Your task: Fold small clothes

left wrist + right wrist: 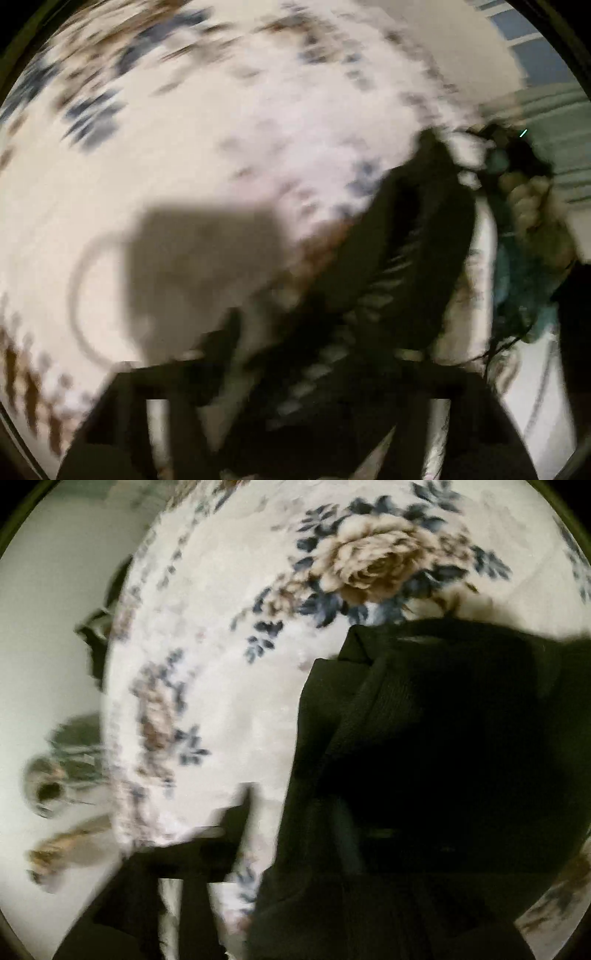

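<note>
A dark, almost black small garment hangs stretched between the two grippers over a white floral bedspread. In the left wrist view it runs up and right from my left gripper, which looks shut on its near end; the view is badly blurred. At the garment's far end the other gripper and a hand show. In the right wrist view the garment covers the right half and hides the right finger; the left finger shows beside it. My right gripper is shut on the cloth.
The bedspread carries a large brown rose with blue leaves. Pale floor lies beyond its left edge, with blurred small objects on it. A teal cloth and green striped fabric sit at the left view's right.
</note>
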Demonstrator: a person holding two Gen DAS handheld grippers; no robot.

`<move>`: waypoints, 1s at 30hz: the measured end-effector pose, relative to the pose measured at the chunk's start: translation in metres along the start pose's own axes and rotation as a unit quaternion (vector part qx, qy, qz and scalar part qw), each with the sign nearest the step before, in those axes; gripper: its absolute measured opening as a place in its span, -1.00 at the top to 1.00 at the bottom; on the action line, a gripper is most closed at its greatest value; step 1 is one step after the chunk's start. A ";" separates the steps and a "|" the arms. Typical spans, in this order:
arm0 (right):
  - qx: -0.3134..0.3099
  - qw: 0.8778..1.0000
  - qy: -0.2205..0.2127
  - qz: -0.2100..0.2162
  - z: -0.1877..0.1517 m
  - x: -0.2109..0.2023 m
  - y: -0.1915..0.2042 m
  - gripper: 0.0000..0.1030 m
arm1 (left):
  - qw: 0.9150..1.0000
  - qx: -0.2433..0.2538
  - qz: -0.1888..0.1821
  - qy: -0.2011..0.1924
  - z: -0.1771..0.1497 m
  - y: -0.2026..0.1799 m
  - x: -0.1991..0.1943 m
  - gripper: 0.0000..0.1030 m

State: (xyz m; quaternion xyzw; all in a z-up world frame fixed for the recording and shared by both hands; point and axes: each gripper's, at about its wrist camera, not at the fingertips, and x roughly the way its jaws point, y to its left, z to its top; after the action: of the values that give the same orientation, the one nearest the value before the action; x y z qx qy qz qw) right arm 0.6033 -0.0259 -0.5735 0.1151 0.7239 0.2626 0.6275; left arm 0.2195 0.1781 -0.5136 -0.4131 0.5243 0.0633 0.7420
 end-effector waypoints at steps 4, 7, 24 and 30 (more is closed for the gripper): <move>0.035 0.998 -0.050 -0.001 -0.059 -0.041 -0.035 -0.28 | 0.998 0.053 -0.007 0.044 0.006 -0.036 0.035 -0.32; 0.085 0.995 -0.050 0.007 -0.127 -0.056 -0.076 -0.28 | 0.993 0.082 -0.011 0.089 -0.008 -0.046 0.057 -0.32; 0.184 0.980 0.069 0.030 -0.460 0.054 -0.131 -0.28 | 0.992 0.076 0.043 0.091 -0.043 -0.026 0.022 -0.18; 0.190 0.977 0.074 0.055 -0.485 0.069 -0.124 -0.28 | 0.980 0.110 0.110 0.121 -0.082 -0.019 0.047 0.34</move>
State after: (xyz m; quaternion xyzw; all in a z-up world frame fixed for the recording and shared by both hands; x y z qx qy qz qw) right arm 0.1404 -0.2100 -0.6606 0.2520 0.7976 0.1620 0.5235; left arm 0.1905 0.0945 -0.5510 -0.2732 0.6564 0.0355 0.7023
